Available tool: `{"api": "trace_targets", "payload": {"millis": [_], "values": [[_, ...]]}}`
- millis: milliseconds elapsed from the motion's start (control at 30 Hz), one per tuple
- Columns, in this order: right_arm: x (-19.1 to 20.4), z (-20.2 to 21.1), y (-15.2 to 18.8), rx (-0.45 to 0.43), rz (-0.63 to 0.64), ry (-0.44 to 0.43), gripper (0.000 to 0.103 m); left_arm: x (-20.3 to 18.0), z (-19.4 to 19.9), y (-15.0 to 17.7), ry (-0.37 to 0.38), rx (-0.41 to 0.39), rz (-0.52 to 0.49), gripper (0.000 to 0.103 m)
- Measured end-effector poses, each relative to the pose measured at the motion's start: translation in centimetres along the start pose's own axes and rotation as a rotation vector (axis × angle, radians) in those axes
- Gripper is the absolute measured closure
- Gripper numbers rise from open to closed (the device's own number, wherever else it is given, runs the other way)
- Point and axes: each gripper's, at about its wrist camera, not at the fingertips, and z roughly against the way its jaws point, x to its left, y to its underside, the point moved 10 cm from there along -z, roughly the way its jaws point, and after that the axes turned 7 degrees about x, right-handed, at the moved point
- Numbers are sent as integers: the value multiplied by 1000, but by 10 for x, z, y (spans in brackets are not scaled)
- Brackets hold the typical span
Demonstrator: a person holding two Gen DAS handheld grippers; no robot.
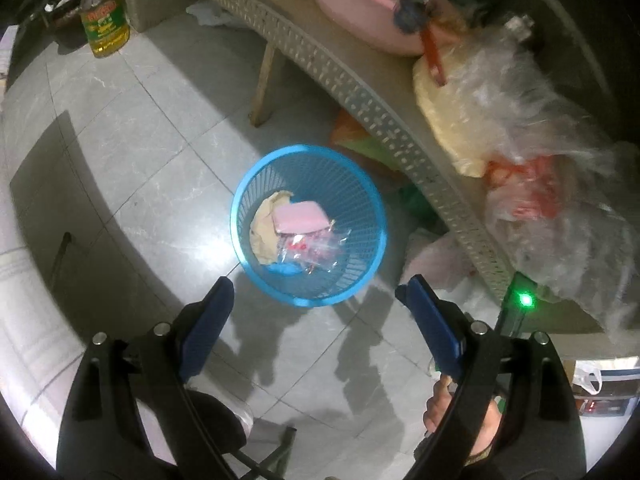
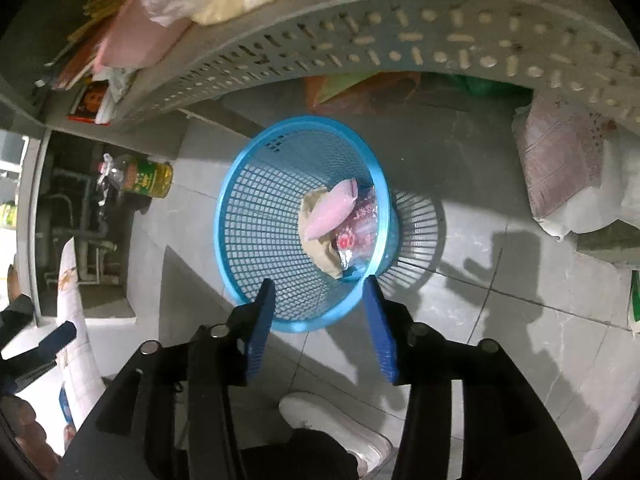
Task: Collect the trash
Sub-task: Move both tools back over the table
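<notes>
I have both grippers aimed steeply down at the blue mesh basket (image 1: 308, 226) that stands on the grey tiled floor (image 1: 132, 152), just off the perforated front edge of the table (image 1: 360, 92). My left gripper (image 1: 316, 290) has its blue fingers spread wide with nothing between them, framing the near side of the basket rim from above. My right gripper (image 2: 322, 284) has its jaws parted about halfway, empty too, with the fingertips over the near rim of the basket. The trash lies at the bottom of the basket: a pink packet (image 1: 298, 218) on top of crumpled beige paper (image 1: 262, 236), and beside them a clear plastic wrapper (image 1: 316, 250) with red print. On the table top near its front edge I see a pale yellow bag (image 1: 448, 120), loose clear plastic film (image 1: 532, 128) and a pink tub (image 1: 360, 8). A bottle of yellow oil (image 1: 105, 26) stands on the floor well away from the basket. A white shoe (image 2: 336, 428) shows below my right gripper.
</notes>
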Motion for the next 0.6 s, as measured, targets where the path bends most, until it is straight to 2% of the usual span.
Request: {"api": "trace_targets", "payload": {"millis": [167,300,500,600], "values": [[19,18,31,16,108,31,49,1,50,28,56,-99,-3,19],[44,36,54,6,220,60,43,5,93,53,50,-218,-24,19],[106,75,75,-82,430,120,25,21,147,99,1,-367,-28,18],[147,100,83,-161,549,169,16,33,169,125,-9,-442,-18,17]]}}
